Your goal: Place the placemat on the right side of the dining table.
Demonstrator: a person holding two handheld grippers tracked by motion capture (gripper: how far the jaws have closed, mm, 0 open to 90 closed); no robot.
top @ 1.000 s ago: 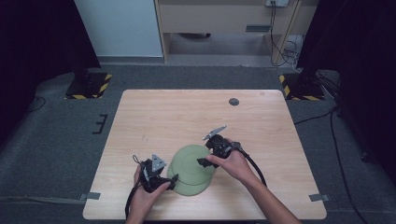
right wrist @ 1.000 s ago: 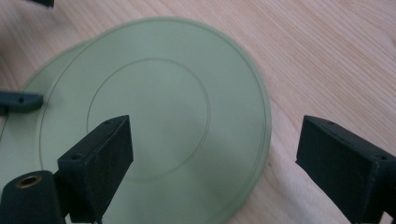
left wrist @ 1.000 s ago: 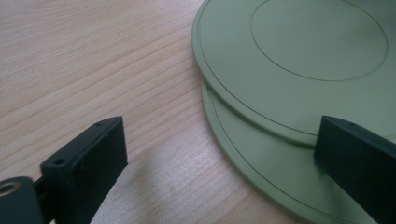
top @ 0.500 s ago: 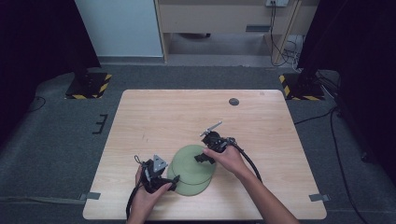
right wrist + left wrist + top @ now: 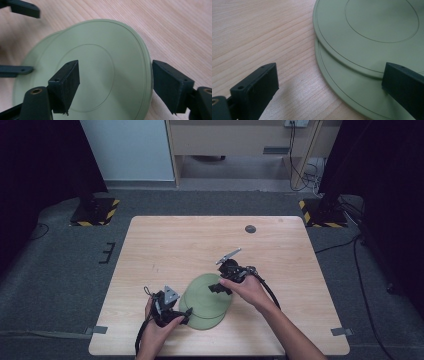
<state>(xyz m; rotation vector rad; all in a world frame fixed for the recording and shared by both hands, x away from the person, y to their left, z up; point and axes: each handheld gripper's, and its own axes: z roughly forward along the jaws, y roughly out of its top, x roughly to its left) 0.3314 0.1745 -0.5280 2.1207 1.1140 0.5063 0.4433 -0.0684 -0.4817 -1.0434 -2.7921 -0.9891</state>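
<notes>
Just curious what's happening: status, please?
Left tool open at the lower plate rim. Right tool open, jaws just been closing, straddling the top plate edge. Plates stacked, offset. Nothing in the way.

high view looks down; both gripper views closely share green plates (image 5: 207, 300).

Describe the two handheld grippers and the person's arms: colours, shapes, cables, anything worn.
Both tools are black. The left gripper carries a grey three-cornered plate on top; a black cable trails from it. The right gripper has a grey plate too, and a thick black cable running along the forearm. Each has two flat, blocky black jaws with small holes. The forearms show no sleeves or gloves.
</notes>
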